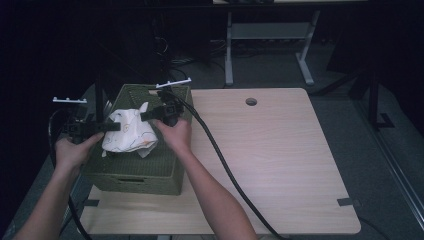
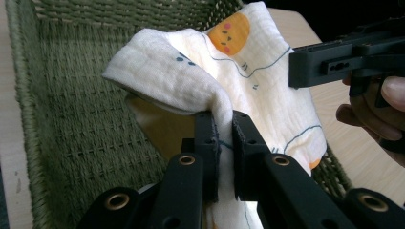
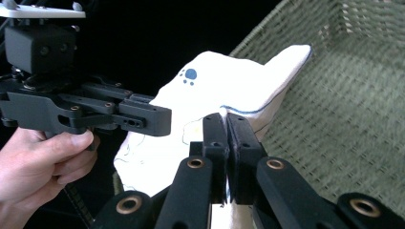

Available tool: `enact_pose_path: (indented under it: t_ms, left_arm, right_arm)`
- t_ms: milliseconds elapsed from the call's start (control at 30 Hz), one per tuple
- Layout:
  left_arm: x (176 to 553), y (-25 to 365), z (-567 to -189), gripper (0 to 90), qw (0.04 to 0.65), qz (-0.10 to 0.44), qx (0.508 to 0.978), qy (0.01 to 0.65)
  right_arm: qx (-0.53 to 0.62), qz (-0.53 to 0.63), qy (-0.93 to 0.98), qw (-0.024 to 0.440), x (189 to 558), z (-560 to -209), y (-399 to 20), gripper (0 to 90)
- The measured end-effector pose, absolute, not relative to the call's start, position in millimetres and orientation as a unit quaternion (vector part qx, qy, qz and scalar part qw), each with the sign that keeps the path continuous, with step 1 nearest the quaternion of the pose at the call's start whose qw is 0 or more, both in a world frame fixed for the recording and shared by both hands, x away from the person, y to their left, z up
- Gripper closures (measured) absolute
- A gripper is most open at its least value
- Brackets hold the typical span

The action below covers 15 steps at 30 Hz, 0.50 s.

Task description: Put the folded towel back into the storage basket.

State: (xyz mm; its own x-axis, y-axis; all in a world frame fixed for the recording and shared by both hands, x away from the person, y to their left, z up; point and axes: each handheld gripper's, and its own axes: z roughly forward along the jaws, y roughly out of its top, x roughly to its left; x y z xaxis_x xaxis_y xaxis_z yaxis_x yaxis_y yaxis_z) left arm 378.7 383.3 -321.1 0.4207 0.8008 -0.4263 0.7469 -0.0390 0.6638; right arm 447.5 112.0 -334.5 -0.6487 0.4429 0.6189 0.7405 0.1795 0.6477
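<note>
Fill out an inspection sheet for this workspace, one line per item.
Surface: light wooden table, round hole near its far edge.
Job's things: white printed cloth held over green woven basket at the table's left end.
Clutter: nothing seen.
Grippers: left gripper and right gripper both shut on the cloth.
Cables: black cable trails across the table from the right gripper.
Surroundings: dark room, grey desk frame behind.

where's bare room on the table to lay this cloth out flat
The tabletop is bare from the green basket across to its right edge and back to the round hole, crossed only by the right forearm and a black cable. The left end is crowded: basket, cloth and both tongs.
</note>
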Motion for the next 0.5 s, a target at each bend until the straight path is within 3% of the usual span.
enact_pose_path:
  t_ms: [433,500]
  left_arm:
    - [395,360,-340,83.2,0.392,0.035,0.749,0.533]
    - [400,352,-346,81.4,0.373,0.041,0.758,0.533]
  right_arm:
    - [-0.418,-0.482,-0.756,0.145,452,-363,100,86.2]
    - [-0.423,-0.475,-0.761,0.127,452,-365,98,77.5]
